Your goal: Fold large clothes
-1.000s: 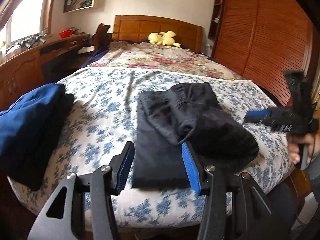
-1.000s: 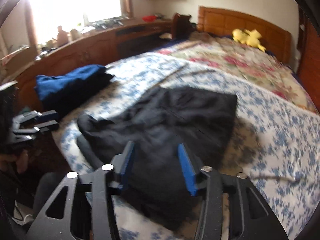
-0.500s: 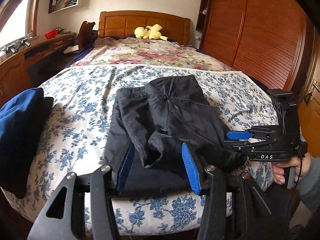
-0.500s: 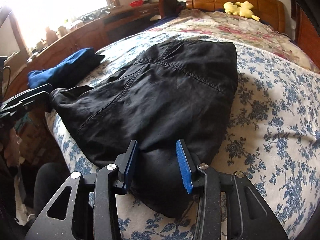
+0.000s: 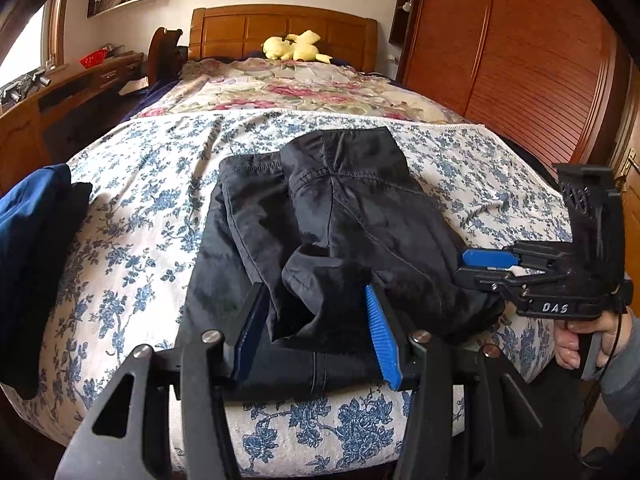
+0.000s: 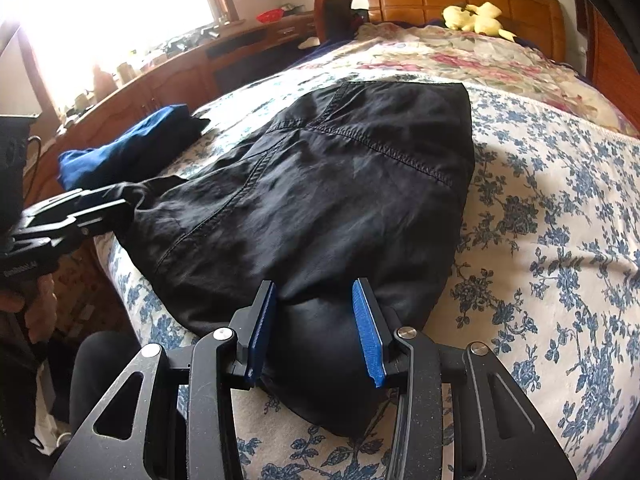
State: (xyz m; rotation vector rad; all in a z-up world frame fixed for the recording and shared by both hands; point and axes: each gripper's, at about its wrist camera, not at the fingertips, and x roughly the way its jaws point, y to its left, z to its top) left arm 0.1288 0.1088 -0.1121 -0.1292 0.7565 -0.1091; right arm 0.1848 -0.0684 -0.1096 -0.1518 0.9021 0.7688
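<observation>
Now, trousers (image 5: 352, 216): black, heaped on bed (image 5: 152, 208).
Left gripper (image 5: 316, 332): fingers apart, near fold between, unpinched.
Right gripper (image 6: 316, 328): fingers apart, straddling near corner, unpinched.

We have brought both tools down to the folded black cloth garment (image 5: 344, 232) — a second ago they hung above it. Now the left gripper (image 5: 316, 320) straddles its near fold, and the right gripper (image 6: 316, 316) sits over its bulging corner.
</observation>
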